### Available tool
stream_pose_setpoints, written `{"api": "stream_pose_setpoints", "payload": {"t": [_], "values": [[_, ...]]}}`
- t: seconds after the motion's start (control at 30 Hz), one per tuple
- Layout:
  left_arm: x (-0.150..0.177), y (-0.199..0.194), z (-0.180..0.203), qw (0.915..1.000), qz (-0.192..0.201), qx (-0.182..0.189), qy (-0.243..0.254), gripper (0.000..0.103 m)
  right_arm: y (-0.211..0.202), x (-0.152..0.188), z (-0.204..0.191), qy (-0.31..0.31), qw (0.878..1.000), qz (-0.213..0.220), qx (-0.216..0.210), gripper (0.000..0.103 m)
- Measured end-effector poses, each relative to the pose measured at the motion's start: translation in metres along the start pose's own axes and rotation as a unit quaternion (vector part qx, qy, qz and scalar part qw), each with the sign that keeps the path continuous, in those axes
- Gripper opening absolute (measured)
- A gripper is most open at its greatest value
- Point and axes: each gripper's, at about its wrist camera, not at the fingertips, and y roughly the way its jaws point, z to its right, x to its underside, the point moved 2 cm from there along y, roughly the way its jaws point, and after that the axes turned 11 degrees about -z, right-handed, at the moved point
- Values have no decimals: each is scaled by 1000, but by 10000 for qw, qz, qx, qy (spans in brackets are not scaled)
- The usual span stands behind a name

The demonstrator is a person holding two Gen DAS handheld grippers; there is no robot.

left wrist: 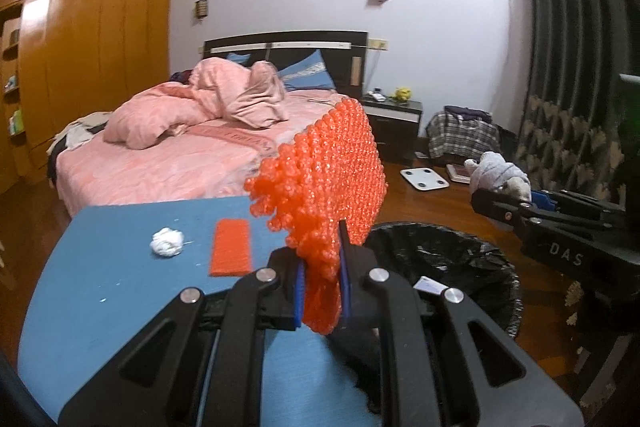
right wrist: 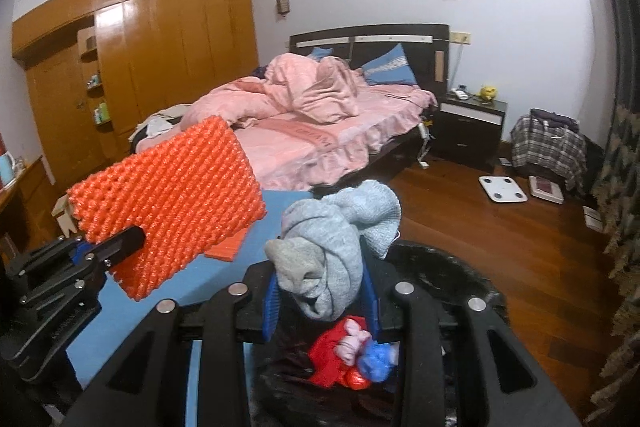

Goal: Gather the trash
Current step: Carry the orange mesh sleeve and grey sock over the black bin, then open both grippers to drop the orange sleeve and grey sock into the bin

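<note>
Beside the bin: a blue worktop (left wrist: 120, 287) meets a trash bin (left wrist: 472, 267) lined with a black bag, the bin standing at the worktop's right edge on the wooden floor.
Left gripper: the left gripper (left wrist: 320, 291) is clenched on an orange bubble-wrap sheet (left wrist: 332, 179); its blue-padded fingers pinch the sheet's lower end.
Orange bubble-wrap sheet: held up off the worktop, standing roughly upright and leaning toward the bin, its top edge curled and frayed on the left.
Right gripper: the right gripper (right wrist: 322, 291) is grasping a rolled grey sock (right wrist: 332, 247), which bulges out above the fingers.
Grey sock: held over the bin's open mouth, clear of the rim.
Bin contents: seen from the right wrist, a red wrapper (right wrist: 332, 355), a pink scrap (right wrist: 354, 341) and a blue crumpled piece (right wrist: 376, 363) lie inside, directly below the sock.
Left on the worktop: a crumpled white tissue (left wrist: 167, 242) and a flat orange foam strip (left wrist: 230, 247), just beside each other, left of the bin.
Behind the bin: a bed (left wrist: 192, 155) with pink bedding; a white bathroom scale (left wrist: 424, 179) lies on the floor beyond the bin.
</note>
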Motion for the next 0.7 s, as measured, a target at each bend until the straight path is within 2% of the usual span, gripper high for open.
{"api": "stream_pose_setpoints", "payload": {"t": [0.4, 0.7], "values": [[-8, 48, 44, 9985, -221, 423, 268, 13, 12, 10, 56, 279, 9983, -203, 466, 33], [-6, 99, 65, 9951, -574, 694, 401, 13, 37, 21, 88, 449, 9956, -490, 661, 33]]}}
